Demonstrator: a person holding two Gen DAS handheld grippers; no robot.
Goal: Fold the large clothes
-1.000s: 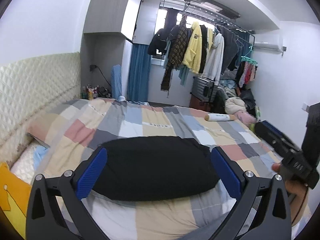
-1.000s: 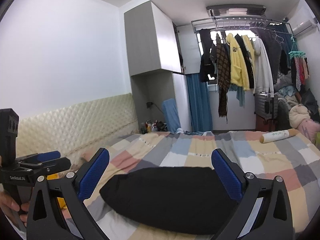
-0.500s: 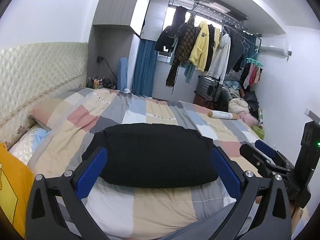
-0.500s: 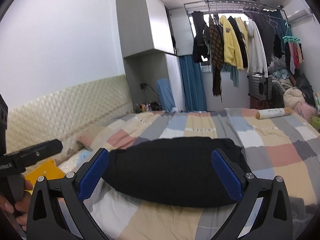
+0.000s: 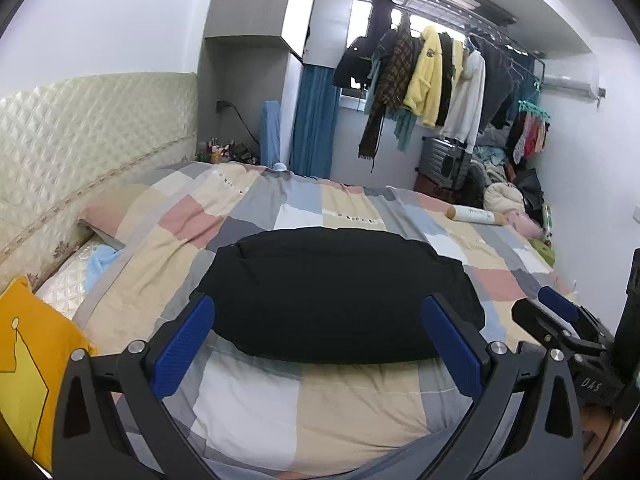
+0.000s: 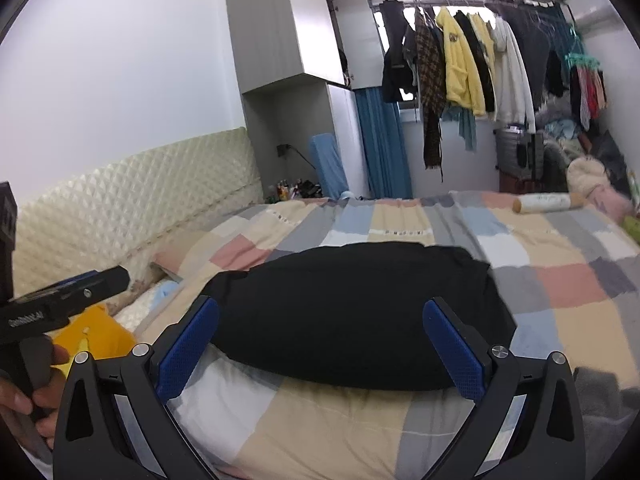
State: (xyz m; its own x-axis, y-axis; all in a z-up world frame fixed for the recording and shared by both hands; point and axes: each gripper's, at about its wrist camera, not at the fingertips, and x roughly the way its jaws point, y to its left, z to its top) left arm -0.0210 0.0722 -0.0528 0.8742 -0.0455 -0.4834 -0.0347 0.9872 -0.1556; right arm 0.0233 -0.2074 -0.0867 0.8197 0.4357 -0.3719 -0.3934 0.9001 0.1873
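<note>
A black garment [image 5: 340, 292] lies folded into a flat, wide rectangle on the patchwork bed cover [image 5: 280, 412]; it also shows in the right wrist view [image 6: 356, 312]. My left gripper [image 5: 320, 344] is open and empty, held above the bed's near side in front of the garment. My right gripper [image 6: 322, 344] is open and empty, also held back from the garment. The right gripper appears at the right edge of the left wrist view [image 5: 560, 320], and the left gripper at the left edge of the right wrist view [image 6: 68, 292].
A quilted headboard [image 5: 80, 148] runs along the left. A yellow pillow [image 5: 24, 368] lies at the near left. A white roll [image 5: 476, 214] lies on the far right of the bed. Hanging clothes [image 5: 424, 76], a suitcase and piled clothing stand beyond the bed.
Both grippers have drawn back and tilted down, so the garment sits lower and fuller in both views. The right gripper has swung to point forward beside the left one. The garment has not moved.
</note>
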